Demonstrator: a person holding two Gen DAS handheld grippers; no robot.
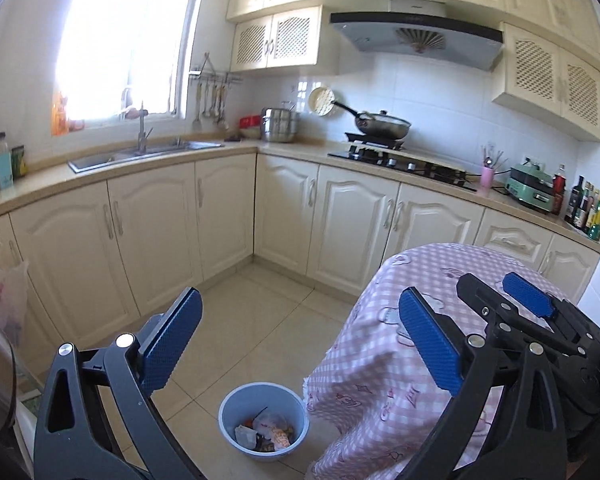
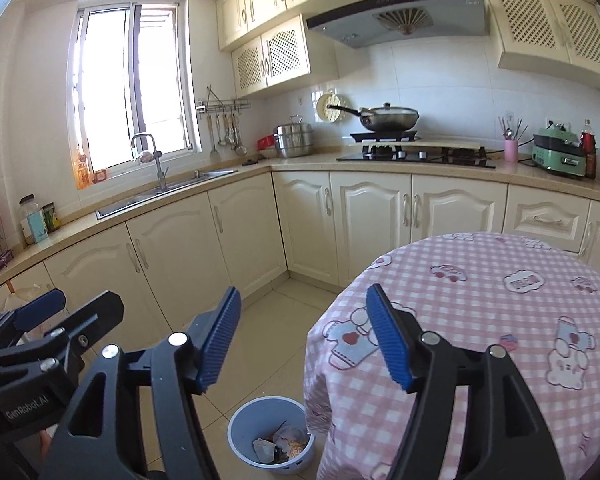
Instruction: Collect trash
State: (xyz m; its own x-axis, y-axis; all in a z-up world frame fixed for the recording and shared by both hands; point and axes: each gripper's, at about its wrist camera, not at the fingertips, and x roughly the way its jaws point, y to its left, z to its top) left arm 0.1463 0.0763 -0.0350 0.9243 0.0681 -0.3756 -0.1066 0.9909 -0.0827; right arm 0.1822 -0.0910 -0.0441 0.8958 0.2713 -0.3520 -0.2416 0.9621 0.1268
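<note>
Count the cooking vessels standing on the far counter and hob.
2: a lidded wok on the hob's back burner, and a stacked steel steamer pot on the corner counter to its left. Others may be hidden in the cabinets.

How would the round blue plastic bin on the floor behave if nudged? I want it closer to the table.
The round blue plastic bin would probably slide easily on the glossy floor tiles. It likely weighs little, holding only crumpled wrappers. A push near its rim might tip it; low contact seems safer.
</note>
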